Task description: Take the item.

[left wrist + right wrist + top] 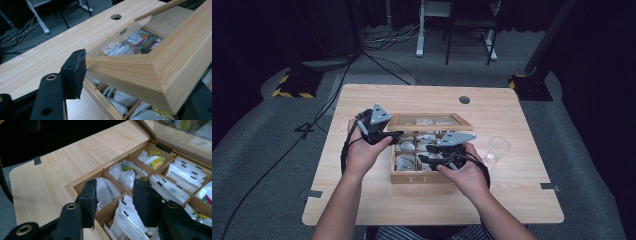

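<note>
Light wooden table (362, 195) on grey floor, dark room behind. Near table centre, wooden tea box (419, 176) w/ glass-paned lid (430, 120) swung up and back on rear hinges. Inside, a grid of compartments packed w/ tea sachets (125, 173): loose white ones on one side, neat stacks of white packets w/ black marks on the other, a yellow-labelled one at a far corner. Clear plastic cup (497, 148) just beside box on its right, likely waiting for a bag.

Left gripper (388, 135) at lid's left corner, jaws clamped on the wooden lid frame (130, 72); probably propping lid so it can't drop shut while the other hand works. Right gripper (426, 161) low over box's front compartments, jaws apart w/ nothing gripped btwn them, pads (88, 202) either side of a divider above the white packets; looks like lining up to pick one sachet
</note>
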The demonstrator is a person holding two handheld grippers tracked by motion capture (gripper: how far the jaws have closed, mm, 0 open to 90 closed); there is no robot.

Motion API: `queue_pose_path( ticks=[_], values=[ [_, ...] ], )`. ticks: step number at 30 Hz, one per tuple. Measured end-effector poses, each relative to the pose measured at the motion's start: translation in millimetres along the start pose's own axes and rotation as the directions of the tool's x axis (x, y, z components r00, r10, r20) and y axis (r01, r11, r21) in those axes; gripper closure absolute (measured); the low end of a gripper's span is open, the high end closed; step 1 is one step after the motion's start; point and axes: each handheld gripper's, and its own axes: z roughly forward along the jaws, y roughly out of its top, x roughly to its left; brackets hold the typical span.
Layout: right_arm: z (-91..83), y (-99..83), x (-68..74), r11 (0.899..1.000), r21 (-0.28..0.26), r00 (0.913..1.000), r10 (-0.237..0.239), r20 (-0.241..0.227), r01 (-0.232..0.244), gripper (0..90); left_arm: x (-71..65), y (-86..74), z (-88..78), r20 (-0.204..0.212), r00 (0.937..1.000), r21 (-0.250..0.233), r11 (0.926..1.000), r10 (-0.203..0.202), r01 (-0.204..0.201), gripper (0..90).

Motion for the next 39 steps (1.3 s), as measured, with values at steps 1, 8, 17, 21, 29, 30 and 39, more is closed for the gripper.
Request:
queue_pose_path(
  ticks=[1, 8, 17, 21, 29, 30, 39],
  values=[
    [1.3, 0.4, 0.3, 1.0, 0.002, 1.0, -0.002, 0.005, 0.002, 54.4, 0.0, 0.0, -0.1, -0.002, 1.0, 0.002, 1.0, 0.005, -0.005, 39.0],
    [10.2, -1.1, 1.0, 0.997, 0.059, 0.9958, 0.045, 0.08, -0.049, 48.9, 0.1, -0.1, 0.0, -0.001, 1.0, 0.001, 1.0, 0.005, -0.005, 39.0],
    [26.3, 1.2, 11.7, 0.997, 0.054, 0.9975, 0.047, 0.052, -0.05, 50.0, 0.4, 0.4, 0.4, 0.001, 1.0, 0.003, 1.0, 0.008, -0.008, 38.7],
    [34.3, 1.6, 17.7, 0.997, 0.06, 0.9979, 0.039, 0.052, -0.043, 50.8, 0.5, 0.3, 0.5, 0.001, 1.0, 0.002, 1.0, 0.008, -0.008, 38.6],
    [48.2, 1.1, 25.5, 0.996, 0.082, 0.9991, 0.019, 0.038, -0.022, 51.4, -0.1, -0.4, 0.5, 0.002, 1.0, 0.003, 1.0, 0.007, -0.007, 38.6],
    [49.7, 1.1, 26.0, 0.996, 0.085, 0.9994, 0.016, 0.032, -0.019, 51.5, -0.1, -0.5, 0.5, 0.002, 1.0, 0.002, 1.0, 0.008, -0.008, 38.5],
    [60.7, 2.1, 27.6, 0.994, 0.113, 1.0, -0.006, -0.007, 0.007, 54.5, -0.1, -1.2, 0.9, 0.006, 1.0, 0.002, 1.0, 0.002, -0.002, 38.1]
  ],
)
